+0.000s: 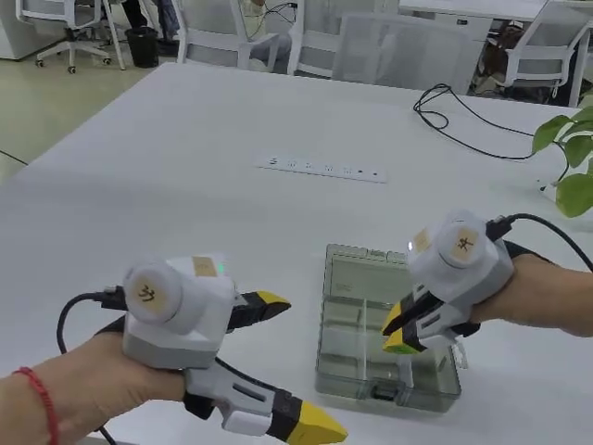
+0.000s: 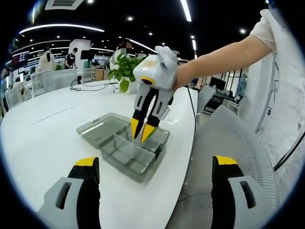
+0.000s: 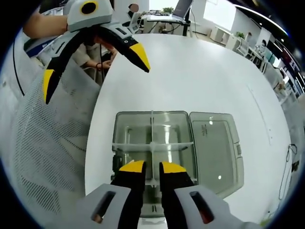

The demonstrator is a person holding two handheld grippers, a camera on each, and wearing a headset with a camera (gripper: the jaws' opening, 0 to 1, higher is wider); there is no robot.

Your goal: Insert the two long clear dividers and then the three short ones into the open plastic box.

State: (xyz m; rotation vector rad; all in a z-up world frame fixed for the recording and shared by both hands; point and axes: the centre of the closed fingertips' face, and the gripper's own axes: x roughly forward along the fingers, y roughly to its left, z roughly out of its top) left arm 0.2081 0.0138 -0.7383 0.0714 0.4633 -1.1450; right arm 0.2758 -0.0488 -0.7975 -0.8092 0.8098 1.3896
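**Left gripper spread wide, right one down in the box**

Nearest my headset camera, the left gripper [image 1: 298, 363] was spread wide and gripping nothing, low over the near edge of the table [image 1: 185, 167]. The open plastic box [image 1: 389, 394] stood just beside it toward the right, close to that same edge, with its lid [image 1: 357, 264] laid flat behind it. The right gripper [image 1: 397, 336] reached down into the box. Its jaws were nearly together astride an upright clear divider [image 3: 152, 126] and looked pinched on its top edge. A second clear piece crossed that one.

Bare white tabletop ran left of the box and beyond the lid, so I had room to move there. A round sticker [image 1: 146, 295] topped each gripper, its mark unreadable to me. Farther out lay a power strip [image 1: 320, 170], a black cable [image 1: 463, 116] and a leafy plant [image 1: 565, 158] at the right edge. Office chairs [image 1: 547, 46] ringed the far side.
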